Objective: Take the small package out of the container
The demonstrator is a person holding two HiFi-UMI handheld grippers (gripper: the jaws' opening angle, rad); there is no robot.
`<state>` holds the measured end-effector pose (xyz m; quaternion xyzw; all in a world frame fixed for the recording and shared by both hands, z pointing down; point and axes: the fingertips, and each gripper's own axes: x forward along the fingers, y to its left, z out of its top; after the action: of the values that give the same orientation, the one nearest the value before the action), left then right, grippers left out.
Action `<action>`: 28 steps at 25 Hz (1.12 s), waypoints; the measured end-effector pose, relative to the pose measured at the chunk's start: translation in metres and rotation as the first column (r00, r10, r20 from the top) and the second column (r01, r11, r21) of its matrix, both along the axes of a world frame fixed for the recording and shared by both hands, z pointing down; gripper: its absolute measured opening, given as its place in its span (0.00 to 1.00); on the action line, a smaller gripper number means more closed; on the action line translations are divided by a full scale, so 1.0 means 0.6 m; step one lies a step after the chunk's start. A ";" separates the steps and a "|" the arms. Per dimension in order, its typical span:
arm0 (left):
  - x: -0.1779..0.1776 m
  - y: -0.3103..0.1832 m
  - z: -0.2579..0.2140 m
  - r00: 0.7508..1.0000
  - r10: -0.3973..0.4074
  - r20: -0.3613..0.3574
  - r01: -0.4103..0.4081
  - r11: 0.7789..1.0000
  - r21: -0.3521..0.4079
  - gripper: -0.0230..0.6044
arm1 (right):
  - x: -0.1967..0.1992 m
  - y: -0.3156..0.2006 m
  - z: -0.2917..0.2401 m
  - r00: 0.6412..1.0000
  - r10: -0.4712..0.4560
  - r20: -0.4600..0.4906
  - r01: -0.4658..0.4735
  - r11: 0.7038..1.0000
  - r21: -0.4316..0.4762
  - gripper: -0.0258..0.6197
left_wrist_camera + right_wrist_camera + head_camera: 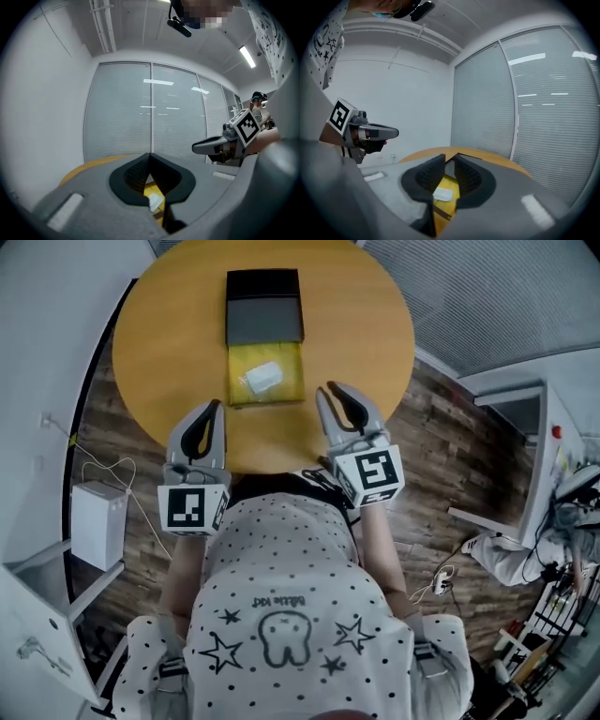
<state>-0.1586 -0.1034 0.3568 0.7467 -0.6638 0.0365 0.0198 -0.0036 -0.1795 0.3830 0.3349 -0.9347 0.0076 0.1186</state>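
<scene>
A round wooden table (pixel 169 334) stood on plank flooring. In the head view, the container (pixel 264 324) lay mid-table, with the white package (pixel 263 378) in its open yellow half toward the near edge. The left gripper (pixel 217 406) and right gripper (pixel 331 390) hovered at that edge, short of the container.

In the left gripper view, the jaws met, empty.

In the right gripper view, the jaws stood narrowly apart, empty, with the package (pixel 443 193) ahead. This looked like the approach step; next, the right gripper likely needed to widen, reach and straddle the package.
</scene>
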 end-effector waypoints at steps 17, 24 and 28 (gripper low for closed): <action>-0.037 -0.026 0.001 0.998 -0.069 0.002 0.069 0.997 -0.029 0.05 | -0.118 -0.059 0.172 0.845 -0.341 -0.412 0.343 0.937 -0.071 0.21; -0.061 -0.054 0.021 0.997 -0.083 -0.009 0.082 0.995 -0.051 0.05 | -0.157 -0.074 0.260 0.729 -0.459 -0.507 0.435 0.883 -0.175 0.22; -0.066 -0.066 0.032 0.997 -0.082 -0.007 0.082 0.994 -0.069 0.05 | -0.167 -0.075 0.306 0.644 -0.524 -0.558 0.484 0.843 -0.233 0.23</action>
<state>-0.1984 -0.1432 0.3758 0.7179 -0.6922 0.0546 0.0503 -0.1036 -0.2244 0.5667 0.0421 -0.9022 -0.1032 0.4167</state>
